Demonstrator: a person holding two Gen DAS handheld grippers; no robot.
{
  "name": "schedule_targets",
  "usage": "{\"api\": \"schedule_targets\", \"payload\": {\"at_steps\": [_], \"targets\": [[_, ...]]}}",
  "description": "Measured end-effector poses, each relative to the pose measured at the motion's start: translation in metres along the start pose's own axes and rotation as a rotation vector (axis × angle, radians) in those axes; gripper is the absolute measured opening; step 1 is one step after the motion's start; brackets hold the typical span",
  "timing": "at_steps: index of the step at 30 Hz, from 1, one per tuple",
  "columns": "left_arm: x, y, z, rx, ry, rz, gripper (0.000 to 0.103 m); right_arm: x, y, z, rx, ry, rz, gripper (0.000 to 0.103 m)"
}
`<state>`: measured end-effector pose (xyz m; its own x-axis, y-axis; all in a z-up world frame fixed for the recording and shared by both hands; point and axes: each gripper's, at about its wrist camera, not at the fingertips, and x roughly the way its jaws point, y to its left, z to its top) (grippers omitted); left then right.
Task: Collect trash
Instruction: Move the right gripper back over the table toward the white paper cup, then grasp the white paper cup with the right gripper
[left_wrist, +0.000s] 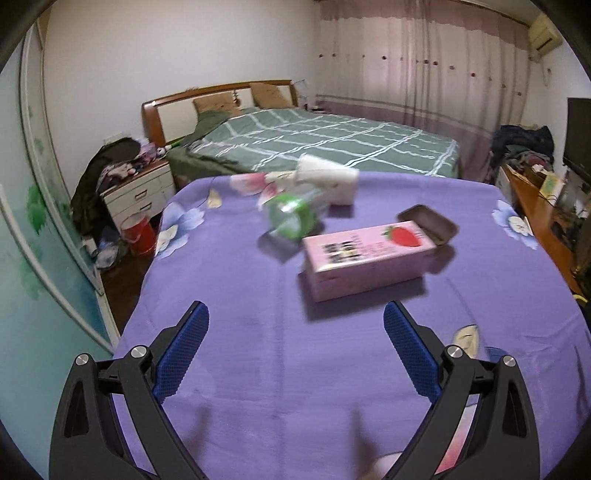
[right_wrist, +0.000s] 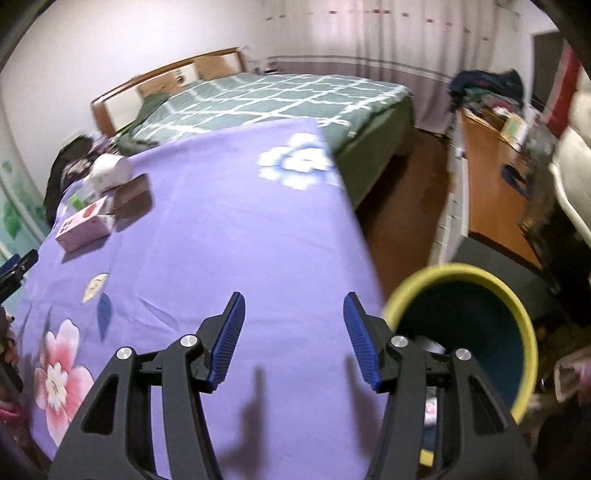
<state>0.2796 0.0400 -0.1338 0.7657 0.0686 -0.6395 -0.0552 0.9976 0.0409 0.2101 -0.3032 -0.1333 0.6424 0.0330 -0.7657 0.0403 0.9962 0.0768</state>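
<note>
Green bottle (left_wrist: 293, 218) too blurred to read; bin (right_wrist: 517, 306) partly behind right jaws.

Bare purple cloth (left_wrist: 258, 350) lies open before both grippers; the pink carton (left_wrist: 365, 260), bottle (left_wrist: 293, 218) and tin (left_wrist: 428, 223) crowd its far end.

A bedroom is shown, with plain white walls (left_wrist: 166, 48). A bed (left_wrist: 314, 140) with a wooden headboard (left_wrist: 218, 92) is covered in a green checked sheet. Pink striped curtains (left_wrist: 424, 62) are drawn across the far wall, so the light looks pretty dim. A white nightstand (left_wrist: 140, 192) is piled with clothes, and a red bucket (left_wrist: 138, 234) is set beside it on the dark floor (right_wrist: 402, 177). A wooden desk (right_wrist: 491, 177) is cluttered.
</note>
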Motion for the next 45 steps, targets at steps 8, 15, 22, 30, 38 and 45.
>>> {"api": "schedule_targets", "payload": {"at_steps": [8, 15, 22, 30, 38, 45], "targets": [[0.021, 0.024, -0.004, -0.076, 0.043, -0.023, 0.095, 0.043, 0.085, 0.056, -0.122, 0.030, 0.117, 0.053], [0.023, 0.034, -0.006, -0.137, 0.058, -0.035, 0.095, 0.079, 0.167, 0.117, -0.237, 0.031, 0.197, 0.053], [0.022, 0.026, -0.006, -0.101, 0.055, -0.017, 0.095, 0.123, 0.257, 0.175, -0.260, 0.071, 0.255, 0.068], [0.016, 0.019, -0.006, -0.067, 0.028, 0.008, 0.095, 0.164, 0.327, 0.222, -0.182, 0.125, 0.195, 0.092], [0.014, 0.021, -0.008, -0.080, 0.043, -0.008, 0.096, 0.193, 0.351, 0.233, -0.090, 0.206, 0.090, 0.093], [0.012, 0.024, -0.011, -0.104, 0.045, -0.018, 0.096, 0.218, 0.346, 0.232, -0.042, 0.266, 0.033, 0.095]]}}
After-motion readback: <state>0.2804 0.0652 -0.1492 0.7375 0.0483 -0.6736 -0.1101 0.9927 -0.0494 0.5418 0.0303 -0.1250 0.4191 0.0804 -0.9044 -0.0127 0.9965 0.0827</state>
